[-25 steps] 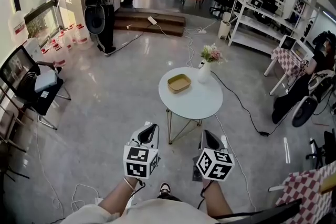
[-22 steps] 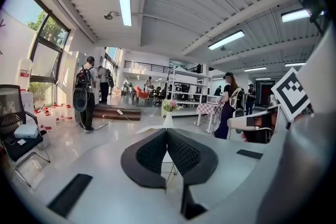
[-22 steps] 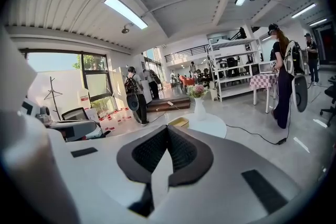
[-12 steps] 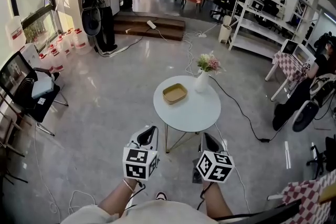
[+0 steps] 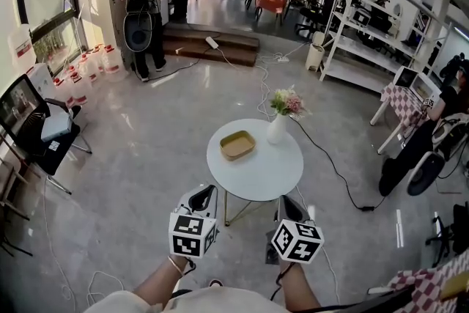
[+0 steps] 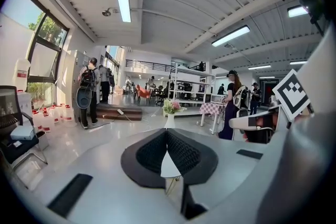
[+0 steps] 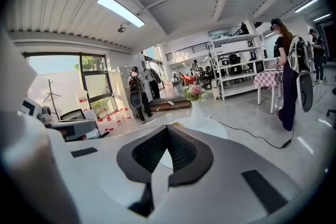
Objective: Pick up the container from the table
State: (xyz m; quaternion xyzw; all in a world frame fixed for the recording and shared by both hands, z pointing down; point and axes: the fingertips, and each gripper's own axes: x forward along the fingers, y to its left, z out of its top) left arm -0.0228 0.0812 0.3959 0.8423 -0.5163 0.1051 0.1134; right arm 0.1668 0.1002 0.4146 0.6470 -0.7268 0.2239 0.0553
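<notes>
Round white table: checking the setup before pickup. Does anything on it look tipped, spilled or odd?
Nothing stands out. The shallow tan rectangular container lies flat on the round white table, and the white vase of pink flowers stands upright beside it; no spill shows.

In the head view the person's forearms ran off the bottom edge. The container on the desk was too small to tell whether it held anything. The right gripper hid part of the desk's legs. In the left gripper view the closed fingers covered all but a sliver of the desk.
</notes>
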